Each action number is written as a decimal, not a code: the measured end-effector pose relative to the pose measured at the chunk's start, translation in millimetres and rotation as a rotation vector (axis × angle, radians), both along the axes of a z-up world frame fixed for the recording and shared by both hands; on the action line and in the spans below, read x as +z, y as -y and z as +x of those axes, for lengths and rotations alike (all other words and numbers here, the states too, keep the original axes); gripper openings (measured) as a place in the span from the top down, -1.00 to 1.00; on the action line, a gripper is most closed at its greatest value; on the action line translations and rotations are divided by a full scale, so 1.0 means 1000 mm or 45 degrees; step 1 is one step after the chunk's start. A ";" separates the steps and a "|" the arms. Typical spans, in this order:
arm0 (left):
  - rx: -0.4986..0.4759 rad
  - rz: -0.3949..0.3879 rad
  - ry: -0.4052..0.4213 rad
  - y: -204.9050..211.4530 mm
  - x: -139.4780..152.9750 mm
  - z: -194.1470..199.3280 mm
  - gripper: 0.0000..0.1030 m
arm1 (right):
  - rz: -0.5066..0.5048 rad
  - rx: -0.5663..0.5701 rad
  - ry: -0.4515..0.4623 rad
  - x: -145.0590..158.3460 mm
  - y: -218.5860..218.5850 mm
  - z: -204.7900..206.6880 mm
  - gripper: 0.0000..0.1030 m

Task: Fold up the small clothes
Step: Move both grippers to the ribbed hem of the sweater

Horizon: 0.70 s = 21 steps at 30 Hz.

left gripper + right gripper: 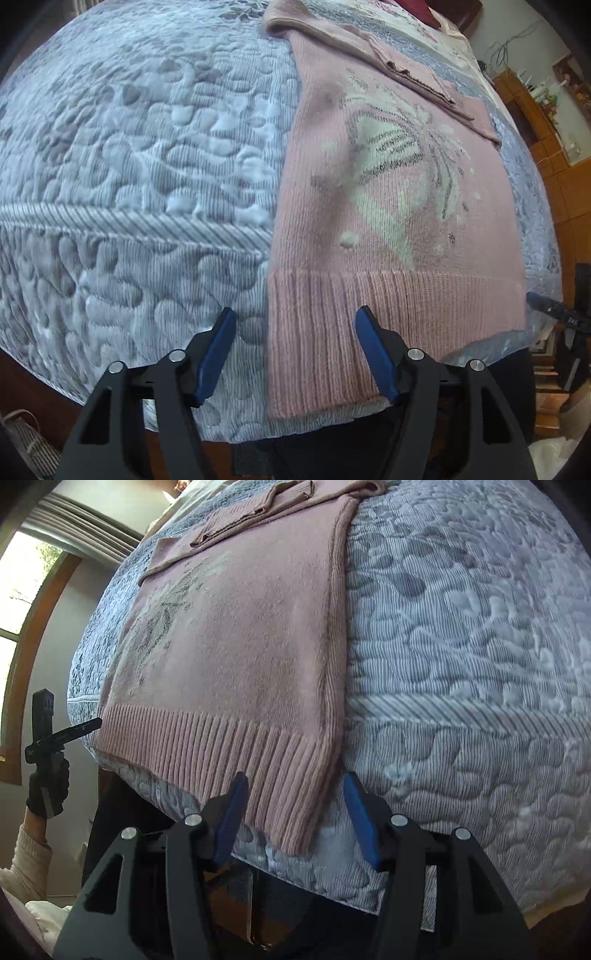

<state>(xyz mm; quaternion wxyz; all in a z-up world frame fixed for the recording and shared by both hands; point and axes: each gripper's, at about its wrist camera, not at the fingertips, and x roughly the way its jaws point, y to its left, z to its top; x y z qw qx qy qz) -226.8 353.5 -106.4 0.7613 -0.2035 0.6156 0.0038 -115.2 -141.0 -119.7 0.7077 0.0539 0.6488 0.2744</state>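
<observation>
A small pink knit sweater (399,206) with a white and grey pattern lies flat on the quilted bed, ribbed hem toward me, its sleeves folded across the upper part. My left gripper (295,321) is open, its blue fingers standing around the hem's left corner without holding it. In the right wrist view the same sweater (236,635) fills the upper left. There my right gripper (295,786) is open too, with the hem's right corner between its blue fingers (231,816). The left gripper (48,734) shows at that view's far left, in a gloved hand.
A blue-grey quilted bedspread (140,177) covers the bed (472,672); its near edge drops off just behind both grippers. A wooden cabinet (535,122) stands at the far right, a window (22,602) at the left of the right wrist view.
</observation>
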 end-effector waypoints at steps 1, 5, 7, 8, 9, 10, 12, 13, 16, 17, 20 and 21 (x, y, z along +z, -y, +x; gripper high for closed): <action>0.000 -0.011 -0.002 -0.001 -0.001 -0.004 -0.34 | 0.008 -0.004 -0.028 -0.005 -0.001 -0.003 -0.07; -0.018 0.022 -0.005 0.000 0.003 -0.019 -0.35 | 0.029 0.002 -0.068 -0.019 -0.006 -0.014 -0.07; 0.008 0.054 -0.019 -0.005 0.004 -0.026 -0.36 | 0.034 -0.012 -0.060 -0.020 -0.006 -0.016 -0.07; 0.011 0.040 -0.012 -0.008 0.006 -0.030 -0.36 | 0.051 -0.025 -0.066 -0.020 -0.006 -0.016 -0.07; 0.007 0.026 -0.004 -0.010 0.007 -0.033 -0.36 | 0.073 -0.038 -0.075 -0.020 -0.005 -0.016 -0.07; 0.005 0.028 -0.007 -0.011 0.006 -0.032 -0.37 | 0.088 -0.047 -0.083 -0.020 -0.003 -0.014 -0.07; 0.008 -0.010 -0.008 -0.014 0.002 -0.030 -0.39 | 0.099 -0.050 -0.096 -0.023 0.000 -0.012 -0.07; 0.012 -0.051 -0.013 -0.015 -0.002 -0.027 -0.41 | 0.101 -0.053 -0.102 -0.025 0.000 -0.010 -0.07; 0.026 -0.114 -0.004 -0.012 -0.008 -0.017 -0.42 | 0.124 -0.049 -0.111 -0.022 -0.002 -0.007 -0.06; 0.019 -0.124 0.004 -0.011 -0.007 -0.016 -0.42 | 0.128 -0.044 -0.109 -0.021 -0.005 -0.007 -0.06; -0.014 -0.205 0.033 0.000 -0.005 -0.013 -0.13 | 0.117 -0.033 -0.108 -0.023 -0.009 -0.008 -0.06; -0.030 -0.213 0.032 0.004 -0.004 -0.012 -0.07 | 0.121 -0.035 -0.111 -0.024 -0.011 -0.008 -0.06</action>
